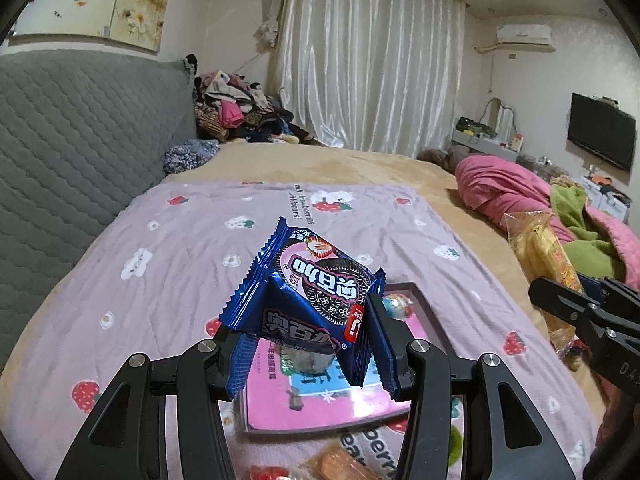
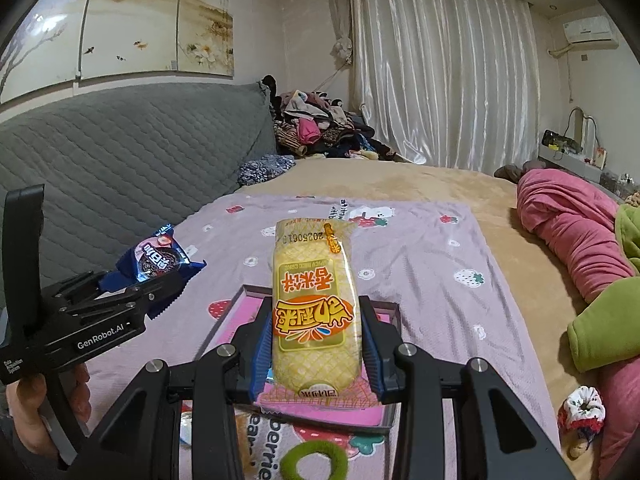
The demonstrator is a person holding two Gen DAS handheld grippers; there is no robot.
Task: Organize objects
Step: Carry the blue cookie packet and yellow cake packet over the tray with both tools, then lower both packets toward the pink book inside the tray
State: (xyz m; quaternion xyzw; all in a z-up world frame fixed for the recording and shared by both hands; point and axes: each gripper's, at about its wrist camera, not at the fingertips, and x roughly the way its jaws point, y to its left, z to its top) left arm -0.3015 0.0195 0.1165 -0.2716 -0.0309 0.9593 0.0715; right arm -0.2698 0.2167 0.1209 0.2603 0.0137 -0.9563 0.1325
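My left gripper (image 1: 308, 340) is shut on blue Oreo cookie packets (image 1: 316, 292) and holds them above a pink-lined shallow box (image 1: 320, 412) on the strawberry-print blanket. My right gripper (image 2: 316, 344) is shut on a yellow rice cracker packet (image 2: 312, 308) and holds it above the same box (image 2: 240, 320). The Oreo packets (image 2: 158, 260) and left gripper (image 2: 120, 300) show at the left of the right wrist view. The cracker packet (image 1: 540, 256) and right gripper (image 1: 576, 312) show at the right of the left wrist view. A wrapped candy (image 1: 398, 306) lies in the box.
Small wrapped snacks (image 1: 336, 464) lie near the box's front edge. A green hair tie (image 2: 314, 462) lies in front of the box. A grey quilted headboard (image 1: 80, 152) is on the left. Pink and green bedding (image 2: 592, 264) is piled on the right. Clothes (image 2: 320, 128) are heaped behind.
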